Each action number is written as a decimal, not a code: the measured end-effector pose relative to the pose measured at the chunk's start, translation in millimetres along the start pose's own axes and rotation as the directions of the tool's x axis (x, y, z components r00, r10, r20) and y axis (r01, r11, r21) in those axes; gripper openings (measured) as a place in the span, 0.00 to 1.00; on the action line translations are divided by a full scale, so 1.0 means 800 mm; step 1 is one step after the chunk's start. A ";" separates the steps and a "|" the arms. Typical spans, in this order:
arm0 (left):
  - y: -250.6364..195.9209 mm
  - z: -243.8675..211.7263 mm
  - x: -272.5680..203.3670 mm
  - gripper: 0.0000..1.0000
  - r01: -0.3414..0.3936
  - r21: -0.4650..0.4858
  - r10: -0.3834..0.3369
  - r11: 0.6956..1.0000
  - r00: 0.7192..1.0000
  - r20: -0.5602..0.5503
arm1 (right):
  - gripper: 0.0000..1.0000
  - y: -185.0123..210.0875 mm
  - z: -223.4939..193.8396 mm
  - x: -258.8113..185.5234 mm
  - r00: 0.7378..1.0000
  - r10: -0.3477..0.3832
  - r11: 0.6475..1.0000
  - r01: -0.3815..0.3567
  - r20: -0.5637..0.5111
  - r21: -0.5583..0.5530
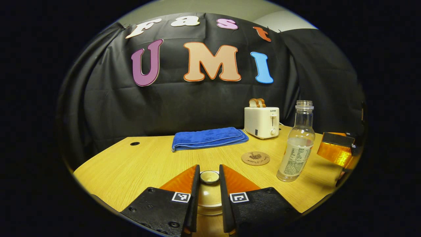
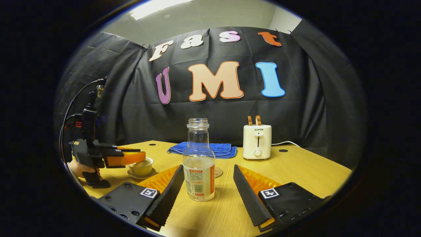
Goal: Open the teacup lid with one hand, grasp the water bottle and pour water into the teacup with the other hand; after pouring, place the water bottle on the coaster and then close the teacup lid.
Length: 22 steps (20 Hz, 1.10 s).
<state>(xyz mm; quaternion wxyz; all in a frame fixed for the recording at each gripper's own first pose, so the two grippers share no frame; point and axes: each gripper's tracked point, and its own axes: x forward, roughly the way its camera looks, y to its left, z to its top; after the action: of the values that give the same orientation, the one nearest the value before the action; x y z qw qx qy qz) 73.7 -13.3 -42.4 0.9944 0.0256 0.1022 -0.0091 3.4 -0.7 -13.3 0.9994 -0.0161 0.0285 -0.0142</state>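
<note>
Cream glazed ceramic teacup (image 2: 141, 167) with matching saucer stood at the near left of the pale wood-grain table (image 1: 148, 164), its domed lid (image 1: 209, 194) in place. Left gripper (image 1: 209, 177) sat over the cup, fingers close on either side of the small round lid knob (image 1: 209, 176); whether both pressed on it could not be told, as slight gaps seemed to show in the left gripper view.

Clear plastic water bottle (image 2: 198, 164), uncapped, labelled, partly filled, stood upright ahead of the right gripper (image 2: 208, 187). That claw was spread wide, the bottle between its fingers nearer the left one, neither touching.

Round brown cork-like coaster (image 1: 255, 158) lay bare just beside the bottle, toward the folded blue cloth (image 1: 209, 137). Cream two-slot toaster (image 1: 261, 121) with bread stood behind, near the wall.

Step judged in hand: lifting the lid. To do it well, the fingers would need to seat squarely on the knob and rise straight up, so the cup is not dragged on its saucer. Lid then held clear to the side. Right claw would best centre on the labelled body before closing, since the open mouth spills if tipped early.
</note>
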 end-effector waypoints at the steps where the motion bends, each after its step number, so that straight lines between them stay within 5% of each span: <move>1: 0.000 0.000 0.000 0.28 -0.001 -0.004 0.001 1.000 1.000 0.000 | 0.94 0.000 -0.001 0.000 1.000 0.000 1.000 0.000 0.000 0.000; 22: 0.058 0.016 -0.044 0.28 -0.122 -0.039 0.126 0.992 0.985 0.122 | 0.97 0.016 -0.005 0.009 0.998 0.058 0.998 -0.058 -0.007 0.001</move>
<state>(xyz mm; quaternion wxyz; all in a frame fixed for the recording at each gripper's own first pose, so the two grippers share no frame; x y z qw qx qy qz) 42.7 32.8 -20.4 0.9977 0.0158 0.0386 0.0526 10.3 11.8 -17.9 0.9993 -0.0146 0.0326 0.0147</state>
